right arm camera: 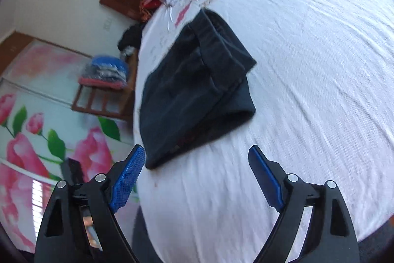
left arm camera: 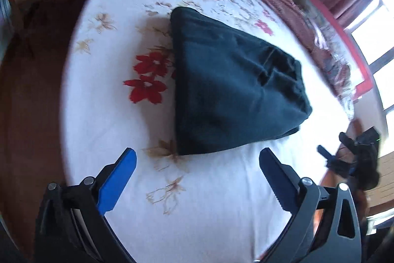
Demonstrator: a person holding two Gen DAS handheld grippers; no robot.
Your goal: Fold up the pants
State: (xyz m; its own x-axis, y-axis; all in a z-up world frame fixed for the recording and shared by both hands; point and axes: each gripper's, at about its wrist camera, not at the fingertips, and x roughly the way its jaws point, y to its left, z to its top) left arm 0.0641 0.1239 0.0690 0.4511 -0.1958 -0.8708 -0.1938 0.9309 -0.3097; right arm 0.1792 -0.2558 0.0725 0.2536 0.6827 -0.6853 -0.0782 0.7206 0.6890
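On the bed sheet (left arm camera: 110,120), folded pants (left arm camera: 229,85) stretch lengthwise away from both empty, wide-spread tools: left tool (left arm camera: 197,162), right tool (right arm camera: 197,159).

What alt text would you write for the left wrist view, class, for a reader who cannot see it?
Dark folded pants lie on a white flowered bedsheet. The left gripper hovers near them, jaws open and empty. The right gripper shows at the right edge.
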